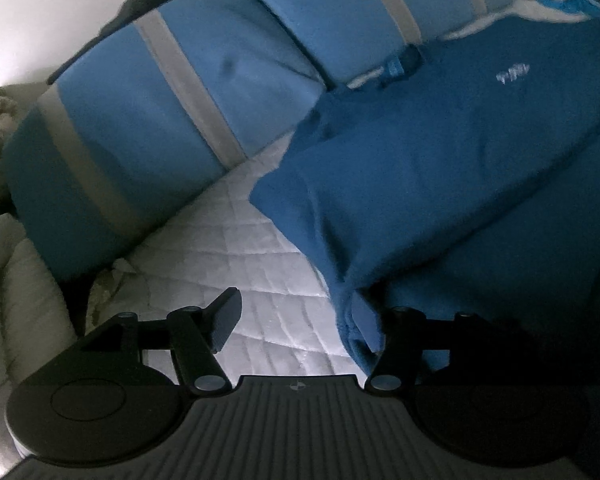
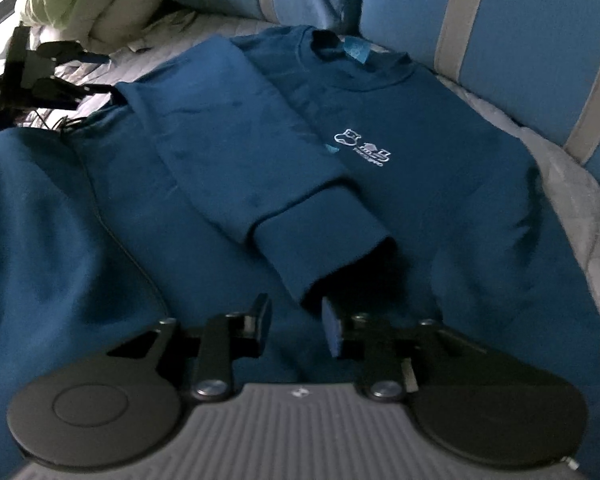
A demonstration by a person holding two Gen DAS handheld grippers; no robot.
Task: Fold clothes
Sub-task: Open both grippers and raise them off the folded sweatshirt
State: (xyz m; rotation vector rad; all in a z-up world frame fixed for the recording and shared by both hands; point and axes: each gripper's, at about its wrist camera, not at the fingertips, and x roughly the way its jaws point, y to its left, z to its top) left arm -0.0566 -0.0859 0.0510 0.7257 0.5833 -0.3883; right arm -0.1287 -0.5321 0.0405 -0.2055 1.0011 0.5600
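Note:
A dark blue sweatshirt (image 2: 440, 208) lies chest up on the bed, its white logo (image 2: 364, 148) showing. One sleeve (image 2: 236, 140) is folded across the chest, and its cuff (image 2: 328, 248) ends just ahead of my right gripper (image 2: 296, 316). That gripper is open, with only the flat body of the shirt below it. In the left wrist view the sweatshirt (image 1: 440, 160) fills the right side. My left gripper (image 1: 304, 312) is open at the folded shoulder edge; fabric drapes over its right finger, and its left finger stands free over the quilt. The left gripper (image 2: 100, 74) also shows far left in the right wrist view.
Blue pillows with grey stripes (image 1: 140, 128) (image 2: 500, 40) line the far side of the bed. White quilted mattress cover (image 1: 240, 248) (image 2: 580, 200) shows beside the shirt. A cream and green duvet (image 2: 80, 4) is bunched at the far left. A thin dark cable (image 2: 112, 232) runs across the shirt.

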